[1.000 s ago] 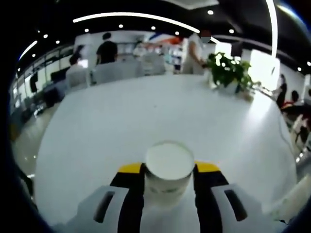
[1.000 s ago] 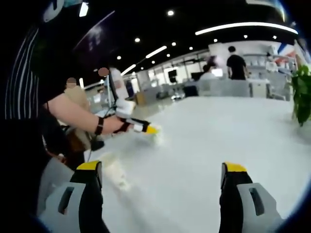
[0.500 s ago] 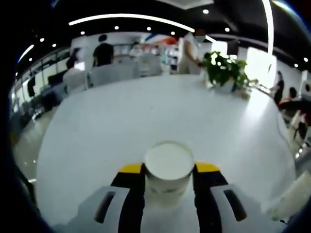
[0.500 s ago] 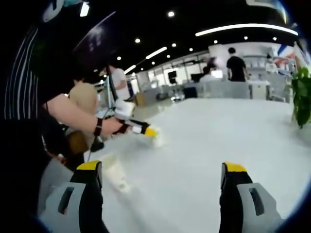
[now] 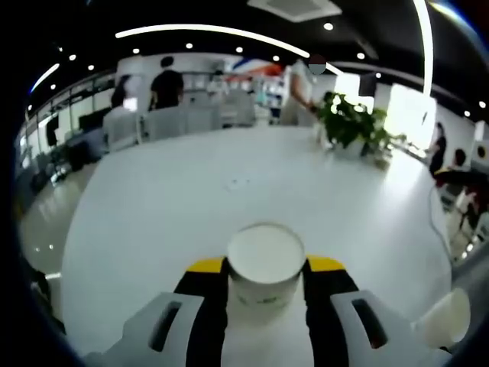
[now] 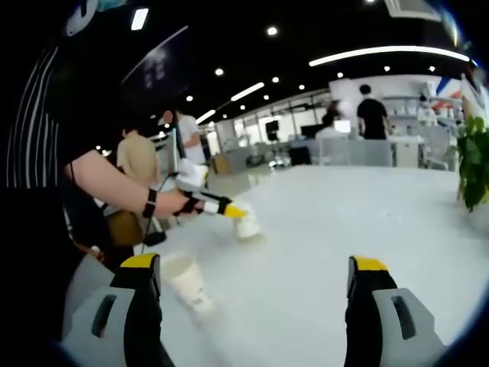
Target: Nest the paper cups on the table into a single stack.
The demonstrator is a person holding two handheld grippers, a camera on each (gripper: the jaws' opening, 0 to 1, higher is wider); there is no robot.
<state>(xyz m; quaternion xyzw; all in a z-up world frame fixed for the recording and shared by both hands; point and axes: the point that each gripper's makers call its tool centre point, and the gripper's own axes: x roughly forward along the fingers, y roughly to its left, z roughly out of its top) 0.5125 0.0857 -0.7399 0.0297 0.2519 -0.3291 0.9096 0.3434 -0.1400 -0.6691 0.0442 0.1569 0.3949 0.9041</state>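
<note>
Left claw [image 5: 266, 264] is gripping a paper cup [image 5: 266, 262] at frame bottom centre; we're holding right claw [image 6: 256, 267] released over the desk [image 6: 321, 222].

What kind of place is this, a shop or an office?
Probably a large open showroom or office hall. A big white table stands in a wide room under long ceiling light strips, with a potted plant on the table's far side and people standing by shelves and desks behind it.
</note>
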